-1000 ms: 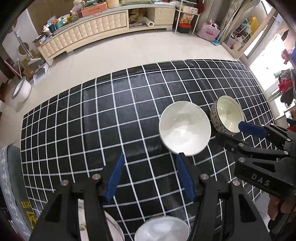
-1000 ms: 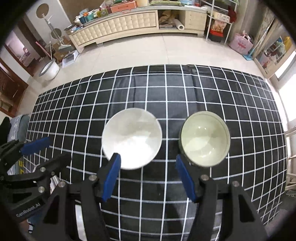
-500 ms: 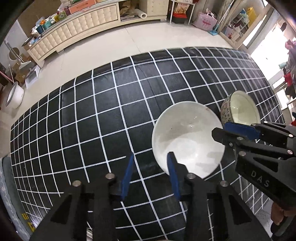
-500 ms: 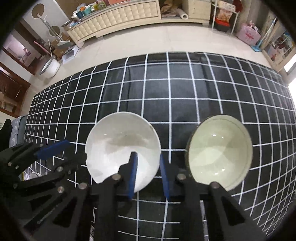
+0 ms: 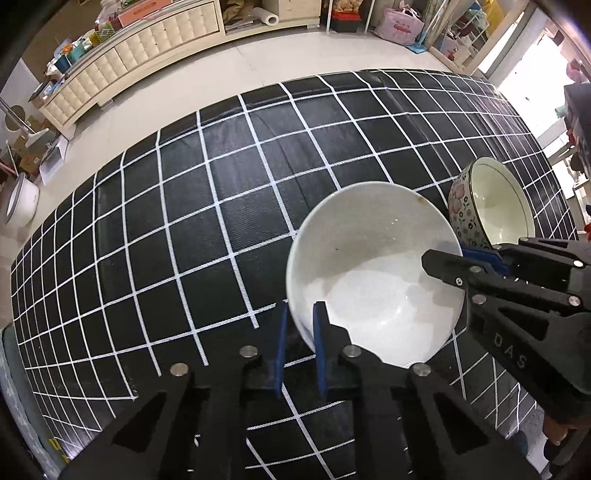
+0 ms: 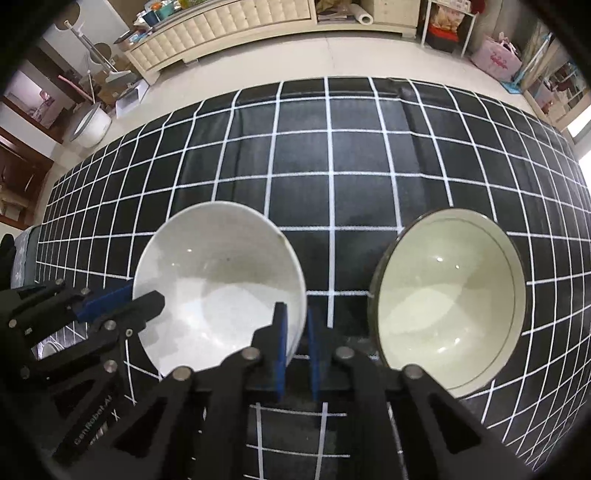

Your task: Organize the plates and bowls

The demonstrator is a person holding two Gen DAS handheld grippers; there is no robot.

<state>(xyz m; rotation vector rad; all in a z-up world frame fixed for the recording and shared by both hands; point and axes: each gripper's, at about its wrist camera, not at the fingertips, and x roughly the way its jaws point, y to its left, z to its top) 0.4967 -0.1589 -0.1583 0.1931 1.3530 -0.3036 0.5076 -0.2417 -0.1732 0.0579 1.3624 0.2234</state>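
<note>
White bowl (image 5: 373,284): plain glazed ceramic, round, smooth and glossy inside, with a small dark speck on the inner wall and a brownish mark on the far rim. It sits on the counter (image 5: 221,206), toward the near right of the surface in the left wrist view. Patterned bowl (image 6: 448,308): cream-green glazed interior with a dark rim line; the outside carries a floral print with pink blossoms on a dark dotted ground. It stands just beside the white bowl, on its right, apart from it.

Left gripper (image 5: 299,325): reaches in from the near edge, its blue-padded fingers closed onto the near-left rim of the white bowl, one pad inside the wall and one outside. Right gripper (image 6: 295,325): comes in from the near edge, fingers likewise clamped on the near-right rim of the same bowl, one pad on each side of the wall. Each gripper body is black plastic with metal screw heads.

The counter covering is a black textured cloth with a white grid of woven lines. Beyond it lie a pale tiled floor (image 6: 258,62) and a long cream tufted cabinet (image 6: 229,26).
</note>
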